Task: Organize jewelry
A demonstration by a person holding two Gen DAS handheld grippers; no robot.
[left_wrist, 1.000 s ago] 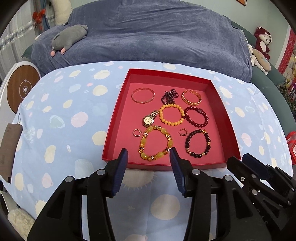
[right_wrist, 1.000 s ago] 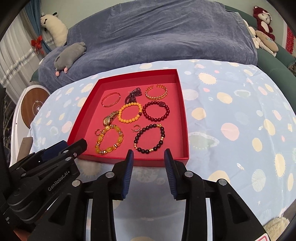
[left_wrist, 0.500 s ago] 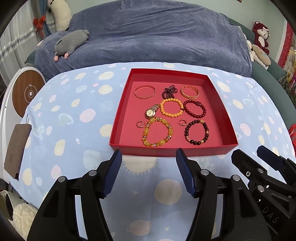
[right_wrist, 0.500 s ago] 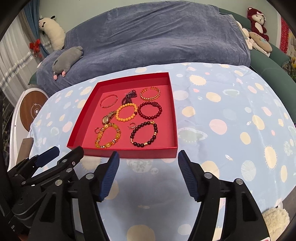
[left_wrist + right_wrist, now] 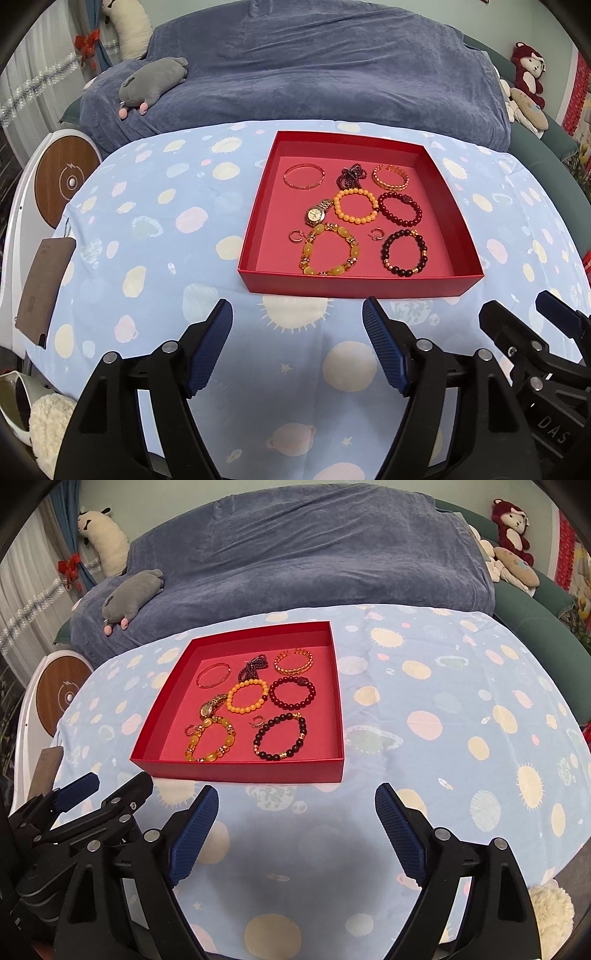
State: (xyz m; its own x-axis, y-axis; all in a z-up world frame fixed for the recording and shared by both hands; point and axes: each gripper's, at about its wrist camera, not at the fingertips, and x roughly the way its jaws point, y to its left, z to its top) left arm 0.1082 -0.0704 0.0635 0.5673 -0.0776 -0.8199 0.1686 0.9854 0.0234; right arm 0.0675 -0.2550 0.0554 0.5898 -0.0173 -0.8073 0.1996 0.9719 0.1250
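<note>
A red tray stands on the blue patterned cloth. It holds several bracelets, among them a yellow bead bracelet, a dark bead bracelet, an orange bead bracelet and a thin bangle, plus a gold watch and two small earrings. My left gripper is open and empty, in front of the tray's near wall. My right gripper is open and empty, also in front of the tray, to the right of the left one.
A sofa under a blue blanket lies behind the table with a grey plush toy on it. A brown pouch hangs at the table's left edge. A round wooden-topped device stands at the left.
Both grippers have pulled back from the tray and opened wider. The jewelry in the tray has not moved.
</note>
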